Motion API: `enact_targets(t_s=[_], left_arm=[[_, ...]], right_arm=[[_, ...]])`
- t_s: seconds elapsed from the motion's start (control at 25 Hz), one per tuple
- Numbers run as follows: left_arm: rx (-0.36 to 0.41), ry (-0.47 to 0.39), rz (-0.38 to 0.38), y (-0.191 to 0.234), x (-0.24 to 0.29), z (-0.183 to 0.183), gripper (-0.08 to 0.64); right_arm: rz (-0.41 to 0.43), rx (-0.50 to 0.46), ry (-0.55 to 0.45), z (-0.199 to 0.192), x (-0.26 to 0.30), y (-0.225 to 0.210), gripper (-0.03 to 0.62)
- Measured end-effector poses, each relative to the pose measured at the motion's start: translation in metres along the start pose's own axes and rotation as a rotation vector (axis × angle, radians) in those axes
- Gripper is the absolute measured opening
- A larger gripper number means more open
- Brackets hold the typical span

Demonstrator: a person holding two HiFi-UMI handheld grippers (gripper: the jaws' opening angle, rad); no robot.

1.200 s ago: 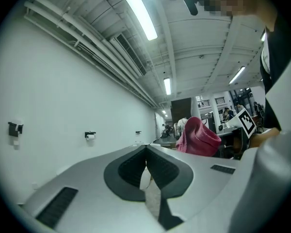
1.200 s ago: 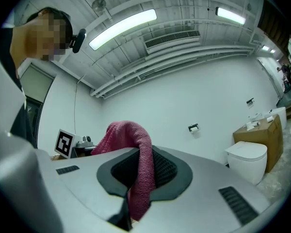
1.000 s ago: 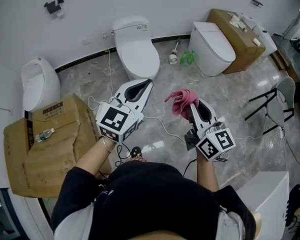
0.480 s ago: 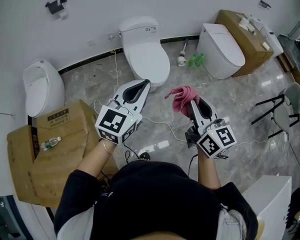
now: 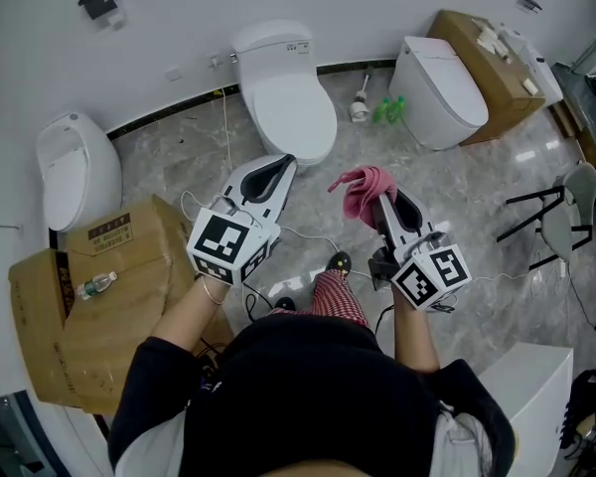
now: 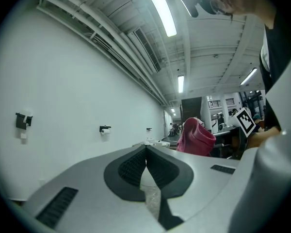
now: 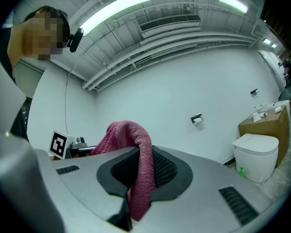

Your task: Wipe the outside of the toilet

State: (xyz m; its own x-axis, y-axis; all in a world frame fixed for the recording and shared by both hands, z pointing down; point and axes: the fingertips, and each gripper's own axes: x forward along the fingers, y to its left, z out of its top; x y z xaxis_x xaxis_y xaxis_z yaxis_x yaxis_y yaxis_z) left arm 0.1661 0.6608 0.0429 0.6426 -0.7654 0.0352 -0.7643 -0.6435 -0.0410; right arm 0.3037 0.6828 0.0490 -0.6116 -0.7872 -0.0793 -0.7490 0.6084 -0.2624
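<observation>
A white toilet (image 5: 283, 97) stands against the back wall, ahead of both grippers, with its lid down. My right gripper (image 5: 379, 200) is shut on a pink cloth (image 5: 361, 191) (image 7: 136, 166) that bunches above its jaws. The cloth also shows at the right of the left gripper view (image 6: 196, 136). My left gripper (image 5: 287, 163) is shut with nothing in it (image 6: 146, 149), and it points at the toilet's front from a short way off. Both grippers are held up in the air, apart from the toilet.
A second toilet (image 5: 439, 89) (image 7: 256, 154) stands at the back right beside a brown box (image 5: 485, 65). A toilet brush (image 5: 360, 105) and green bottles (image 5: 387, 110) lie between the toilets. A urinal (image 5: 74, 172) and cardboard boxes (image 5: 99, 301) are at left. Cables (image 5: 298, 237) trail over the floor.
The view has shifted slightly and the toilet sits a little closer. The person's foot and checked trouser leg have come into view below the grippers. Both grippers keep their hold.
</observation>
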Motion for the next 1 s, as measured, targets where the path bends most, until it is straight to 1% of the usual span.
enact_targets(t_s=[0.24, 0.4, 0.52, 0.6, 0.76, 1.0], left_arm=[[-0.005, -0.007, 0.082, 0.027, 0.023, 0.002, 0.009], [0.014, -0.005, 0.131, 0.047, 0.037, 0.007, 0.009], [-0.006, -0.007, 0.180, 0.071, 0.048, 0.008, 0.009], [-0.012, -0.003, 0.198, 0.082, 0.057, 0.007, 0.009], [0.001, 0.006, 0.228, 0.100, 0.082, 0.008, 0.009], [0.017, 0.014, 0.262, 0.114, 0.120, 0.012, 0.009]], right_arm=[[0.056, 0.018, -0.002, 0.006, 0.034, -0.033, 0.055], [0.097, 0.015, -0.001, 0.014, 0.066, -0.053, 0.055], [0.135, 0.022, 0.001, 0.016, 0.092, -0.064, 0.055], [0.145, 0.026, 0.006, 0.016, 0.106, -0.075, 0.055], [0.155, 0.039, 0.001, 0.022, 0.132, -0.105, 0.055], [0.192, 0.044, 0.003, 0.033, 0.160, -0.140, 0.055]])
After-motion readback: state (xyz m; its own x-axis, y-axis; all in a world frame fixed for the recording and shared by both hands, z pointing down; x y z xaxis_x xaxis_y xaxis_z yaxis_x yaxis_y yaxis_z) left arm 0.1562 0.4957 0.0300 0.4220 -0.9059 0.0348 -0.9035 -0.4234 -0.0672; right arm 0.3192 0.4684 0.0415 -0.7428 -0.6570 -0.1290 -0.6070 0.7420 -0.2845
